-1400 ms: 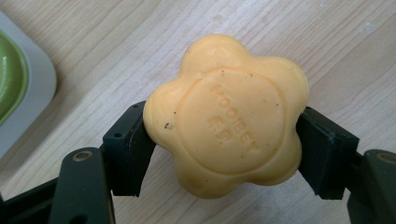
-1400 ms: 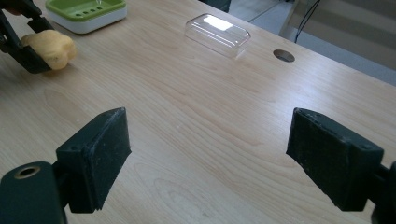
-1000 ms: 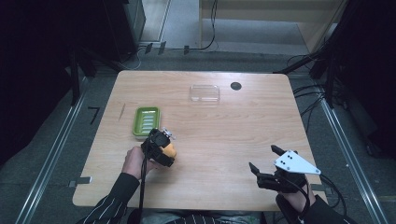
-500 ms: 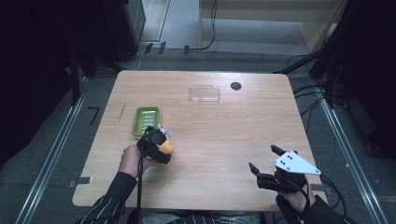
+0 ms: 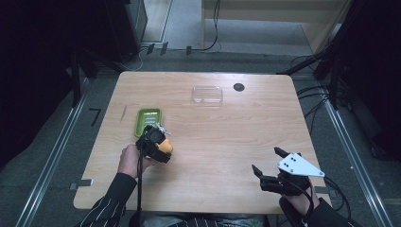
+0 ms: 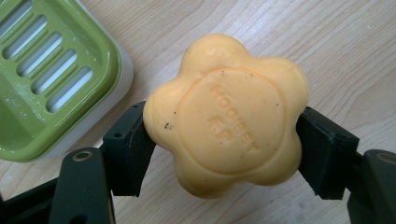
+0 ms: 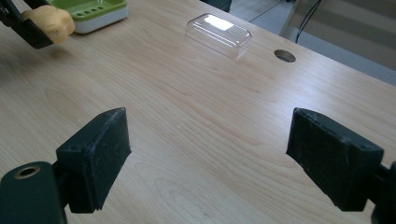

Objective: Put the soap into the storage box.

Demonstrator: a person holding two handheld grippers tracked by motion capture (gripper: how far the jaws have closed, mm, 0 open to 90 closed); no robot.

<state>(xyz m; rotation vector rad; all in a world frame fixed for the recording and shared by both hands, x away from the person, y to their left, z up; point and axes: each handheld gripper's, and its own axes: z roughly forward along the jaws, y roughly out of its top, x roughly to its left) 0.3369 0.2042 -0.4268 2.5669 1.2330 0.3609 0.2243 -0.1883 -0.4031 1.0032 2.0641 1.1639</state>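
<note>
An orange flower-shaped soap bar point(image 6: 226, 114) is clamped between the jaws of my left gripper point(image 5: 158, 142), held just above the wood. A green slotted soap dish point(image 5: 148, 120) lies on the table just beyond it, and its corner fills the upper left of the left gripper view point(image 6: 46, 74). The soap point(image 7: 49, 22) and the dish point(image 7: 91, 9) also appear far off in the right gripper view. My right gripper point(image 5: 269, 165) hovers near the table's front right, jaws spread wide with nothing between them.
A clear plastic lid point(image 5: 207, 94) lies at the back centre of the wooden table point(image 5: 227, 137), with a round cable hole point(image 5: 239, 87) to its right. Dark racks and cables surround the table on the floor.
My left gripper has carried the soap a little forward and left, closer to the green dish. The right gripper has stayed still.
</note>
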